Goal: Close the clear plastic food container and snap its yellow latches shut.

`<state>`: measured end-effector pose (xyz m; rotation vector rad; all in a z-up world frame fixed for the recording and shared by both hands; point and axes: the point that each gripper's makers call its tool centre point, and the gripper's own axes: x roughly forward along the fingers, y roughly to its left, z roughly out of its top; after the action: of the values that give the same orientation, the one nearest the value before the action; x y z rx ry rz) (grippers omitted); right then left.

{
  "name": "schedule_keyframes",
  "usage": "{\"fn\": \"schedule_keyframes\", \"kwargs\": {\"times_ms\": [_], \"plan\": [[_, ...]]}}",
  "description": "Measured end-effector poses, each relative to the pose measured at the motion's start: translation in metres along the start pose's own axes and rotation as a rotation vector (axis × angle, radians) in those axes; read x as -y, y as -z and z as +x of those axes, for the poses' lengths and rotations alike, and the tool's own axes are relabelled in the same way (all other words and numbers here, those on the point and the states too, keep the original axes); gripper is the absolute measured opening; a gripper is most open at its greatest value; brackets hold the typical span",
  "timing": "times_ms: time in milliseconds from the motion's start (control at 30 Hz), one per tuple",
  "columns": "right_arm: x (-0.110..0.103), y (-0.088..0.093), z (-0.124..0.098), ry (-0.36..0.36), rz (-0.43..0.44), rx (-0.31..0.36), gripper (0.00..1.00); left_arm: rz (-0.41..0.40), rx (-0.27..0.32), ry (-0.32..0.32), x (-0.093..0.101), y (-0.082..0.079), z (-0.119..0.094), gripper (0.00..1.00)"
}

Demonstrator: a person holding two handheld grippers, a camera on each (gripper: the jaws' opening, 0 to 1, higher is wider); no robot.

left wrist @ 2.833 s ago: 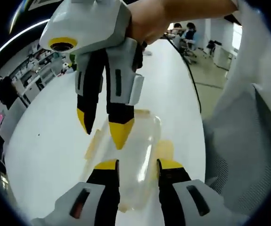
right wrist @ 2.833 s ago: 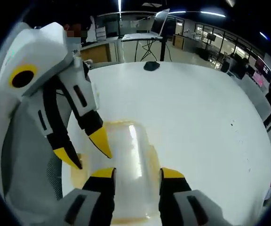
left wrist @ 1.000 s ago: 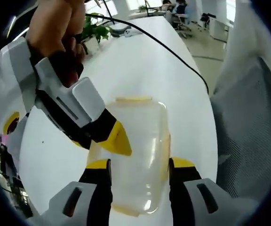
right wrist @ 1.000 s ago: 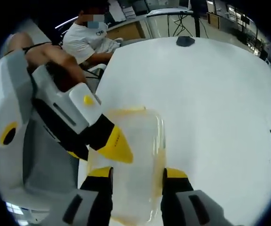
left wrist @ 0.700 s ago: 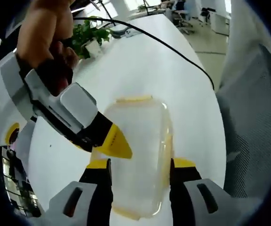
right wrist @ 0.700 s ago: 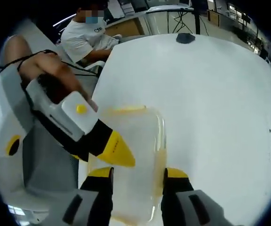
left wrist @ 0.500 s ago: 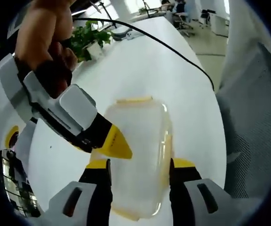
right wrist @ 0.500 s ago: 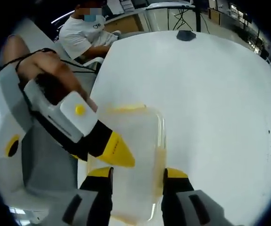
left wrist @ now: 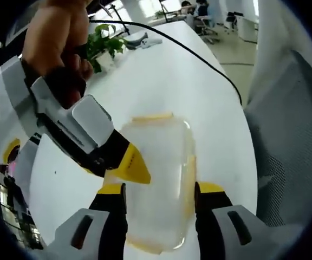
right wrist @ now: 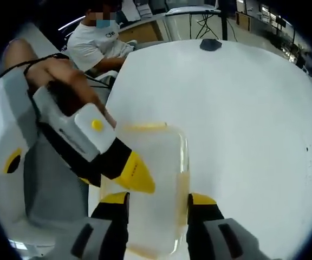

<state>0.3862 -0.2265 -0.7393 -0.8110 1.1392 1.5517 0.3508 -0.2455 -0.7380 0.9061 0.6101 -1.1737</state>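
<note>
Food container [left wrist: 158, 179], clear plastic, lid on, nothing visible inside; lay on white surface [left wrist: 183, 81]. Yellow latches [left wrist: 151, 116] along its edges. Left tongs [left wrist: 158, 189]: jaws apart, straddling the container's near end, gripping nothing. Right tongs [right wrist: 151, 199]: likewise parted astride the container [right wrist: 153, 179]. Against half a second earlier: container unmoved, both tongs much as before.

both views close above container [left wrist: 158, 181]

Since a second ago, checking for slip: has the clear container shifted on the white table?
No. The container sits in the same place on the table, near its edge, lid on.
</note>
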Motion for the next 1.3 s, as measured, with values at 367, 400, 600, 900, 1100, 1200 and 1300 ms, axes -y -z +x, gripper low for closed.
{"fn": "schedule_keyframes", "kwargs": {"times_ms": [367, 400, 600, 900, 1100, 1200, 1300], "plan": [[-0.001, 0.000, -0.003, 0.083, -0.007, 0.023, 0.39, -0.029, 0.014, 0.028, 0.000, -0.001, -0.004, 0.48], [0.001, 0.000, -0.004, 0.101, -0.020, 0.035, 0.40, -0.046, 0.020, 0.037, 0.000, -0.003, -0.004, 0.48], [0.000, 0.005, -0.010, 0.156, -0.028, 0.076, 0.42, -0.130, 0.035, 0.055, -0.001, -0.001, -0.007, 0.53], [-0.014, 0.000, -0.025, 0.185, -0.021, 0.187, 0.47, -0.132, 0.075, 0.047, -0.010, -0.010, -0.017, 0.60], [-0.028, 0.004, -0.024, 0.164, 0.027, 0.235, 0.39, -0.134, 0.084, 0.093, -0.010, -0.003, -0.022, 0.60], [-0.031, 0.004, -0.023, 0.186, 0.055, 0.273, 0.53, -0.177, 0.097, 0.089, -0.014, 0.001, -0.024, 0.61], [-0.035, 0.006, -0.023, 0.195, 0.078, 0.300, 0.55, -0.250, 0.111, 0.081, -0.019, 0.005, -0.027, 0.66]]}}
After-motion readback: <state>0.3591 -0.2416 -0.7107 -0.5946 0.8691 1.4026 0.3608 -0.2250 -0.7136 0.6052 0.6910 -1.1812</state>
